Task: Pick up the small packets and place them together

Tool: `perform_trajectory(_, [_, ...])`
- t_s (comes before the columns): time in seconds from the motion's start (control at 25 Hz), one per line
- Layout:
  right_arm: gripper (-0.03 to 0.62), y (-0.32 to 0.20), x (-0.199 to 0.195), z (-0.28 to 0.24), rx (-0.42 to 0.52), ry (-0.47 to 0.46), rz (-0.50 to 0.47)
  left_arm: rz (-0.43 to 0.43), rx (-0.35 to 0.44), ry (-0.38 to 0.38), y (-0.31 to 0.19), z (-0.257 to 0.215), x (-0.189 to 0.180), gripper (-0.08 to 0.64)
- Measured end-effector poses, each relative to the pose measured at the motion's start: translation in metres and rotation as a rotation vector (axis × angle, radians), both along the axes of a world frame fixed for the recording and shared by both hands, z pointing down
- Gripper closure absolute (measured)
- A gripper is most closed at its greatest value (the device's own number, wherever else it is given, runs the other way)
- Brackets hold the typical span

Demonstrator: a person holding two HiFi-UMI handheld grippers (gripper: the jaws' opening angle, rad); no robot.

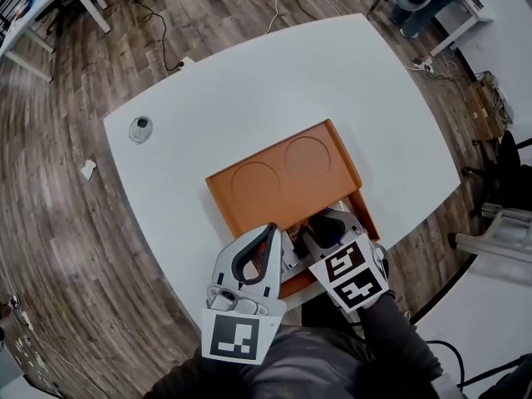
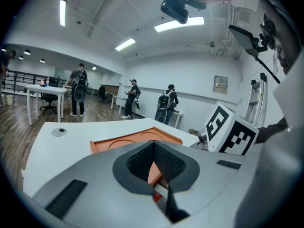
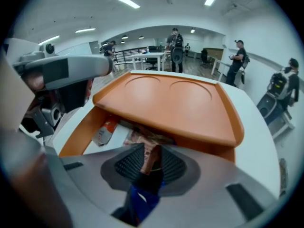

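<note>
An orange lid (image 1: 283, 177) with two round dents lies over an orange tray (image 1: 368, 219) at the table's near edge. Under the lid's front edge lie small packets: a red and white one (image 3: 104, 129) and crumpled brownish ones (image 3: 142, 136). My right gripper (image 3: 149, 158) points steeply down into the tray, its pads pressed on a small brownish packet (image 3: 147, 151) with a blue end. My left gripper (image 1: 273, 233) hovers beside it at the tray's near left. Its jaws stand a narrow slit apart, and the orange tray (image 2: 154, 172) shows through the slit.
On the white table (image 1: 249, 90), a small round disc (image 1: 140, 129) lies at the far left. A paper scrap (image 1: 87, 169) and cables lie on the wooden floor. Several people stand by desks far behind the table.
</note>
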State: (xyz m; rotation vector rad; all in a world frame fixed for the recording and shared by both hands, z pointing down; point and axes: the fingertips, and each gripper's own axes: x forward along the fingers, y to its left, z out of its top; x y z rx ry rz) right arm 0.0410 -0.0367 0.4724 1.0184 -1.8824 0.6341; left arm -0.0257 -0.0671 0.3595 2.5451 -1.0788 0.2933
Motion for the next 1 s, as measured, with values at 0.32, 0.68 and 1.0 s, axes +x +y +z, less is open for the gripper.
perform_trajectory(0.32, [0.589,0.008,-0.008,-0.008,0.043,-0.007,-0.084,-0.052,-0.006,-0.014,-0.002,0.0,-0.013,0.563])
perform_trajectory(0.68, [0.589,0.023,-0.01,-0.032,0.094,-0.077,-0.147,-0.095,0.011,-0.04,0.015,-0.006,-0.009,0.563])
perform_trajectory(1.0, [0.345,0.026,-0.016,-0.014,0.008,-0.028,-0.263,-0.119,0.035,-0.031,0.02,-0.018,-0.005,0.563])
